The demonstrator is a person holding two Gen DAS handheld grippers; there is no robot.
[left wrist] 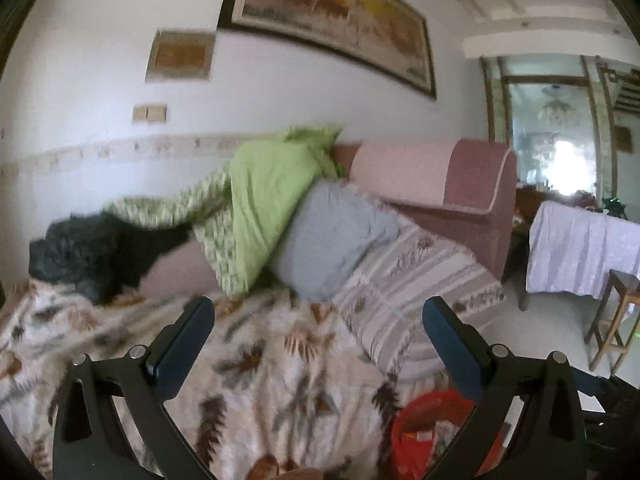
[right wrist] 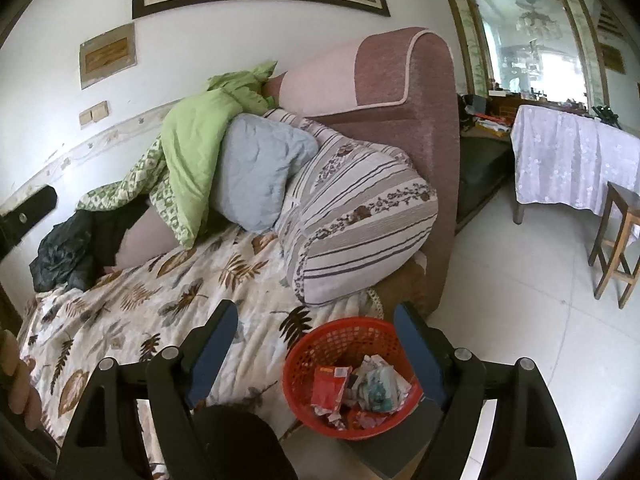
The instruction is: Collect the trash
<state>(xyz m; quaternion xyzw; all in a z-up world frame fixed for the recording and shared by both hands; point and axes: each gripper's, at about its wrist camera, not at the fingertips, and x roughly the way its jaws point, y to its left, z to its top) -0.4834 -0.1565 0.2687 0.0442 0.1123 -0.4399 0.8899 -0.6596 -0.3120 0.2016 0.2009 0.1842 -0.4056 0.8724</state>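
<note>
A living room with a white wall [right wrist: 256, 40] and a framed painting [left wrist: 332, 12] holds a pink sofa [right wrist: 400, 76] piled with bedding: a leaf-print cover [right wrist: 160, 300], a striped quilt [right wrist: 360, 216], a grey pillow [right wrist: 260, 168], a green blanket [right wrist: 192, 140] and a dark heap [right wrist: 64, 252] at the far left. At the right stand a table with a lilac cloth [right wrist: 568, 156] and a wooden stool [right wrist: 616, 240] on pale floor tiles.

The red basket [right wrist: 344, 340] sits low beside the sofa's near edge, with crumpled trash [right wrist: 360, 388] inside. The right gripper [right wrist: 316, 320] hangs just above it, jaws released and empty, the basket between and below the fingers. The left gripper [left wrist: 318, 312] is spread wide over the cover, holding nothing; the basket lies low to its right, by the right finger.
</note>
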